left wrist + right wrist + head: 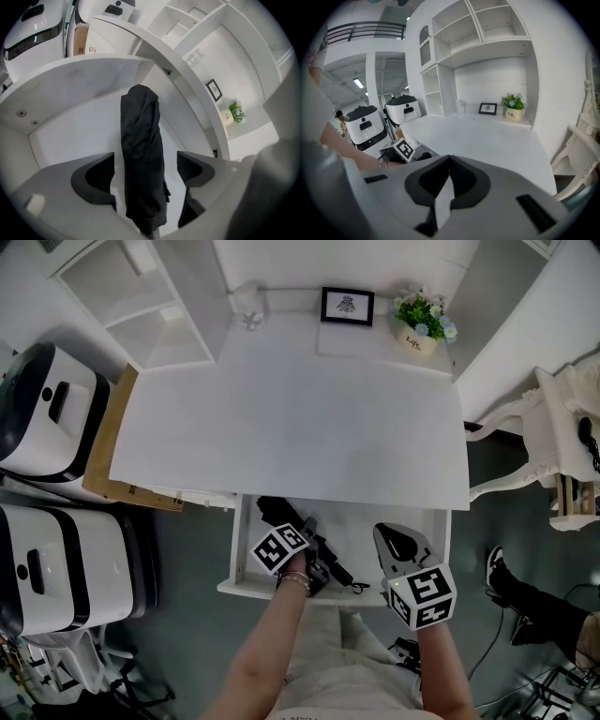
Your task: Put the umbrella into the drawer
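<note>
A: Umbrella (pixel 278 512) first: where is it?

B: Folded, black, lying in the open drawer (pixel 234 554) under the white desk (pixel 281 409).

A: And the left gripper (pixel 307 532)?

B: Released. In the left gripper view its jaws stand wide apart with the umbrella (pixel 140 154) between them. White drawer floor (pixel 70 136) shows on both sides of the fabric, a narrow strip on the left and a wide one on the right, so neither pad presses on it.

A: The right gripper (pixel 398 542)?

B: Clenched on nothing. In its own view the right gripper (pixel 449 161) has its tips together. It hangs over the right part of the drawer, apart from the umbrella.

A: Which way does the umbrella run?

B: From the head view, its long axis lies on a slant. One end points to the drawer's back left and the other to the front rim between the two grippers, where a thin strap (pixel 356 585) trails. In the left gripper view it runs almost straight away from the camera, along the jaws.

A: What does each view add?

B: Only the head view shows both grippers over the drawer, and only the left gripper view shows the gaps beside the fabric. The right gripper view looks across the desk top (pixel 478 136) to a picture frame (pixel 488 108) and a flower pot (pixel 513 105), with the left gripper's marker cube (pixel 404 149) low at its left.
</note>
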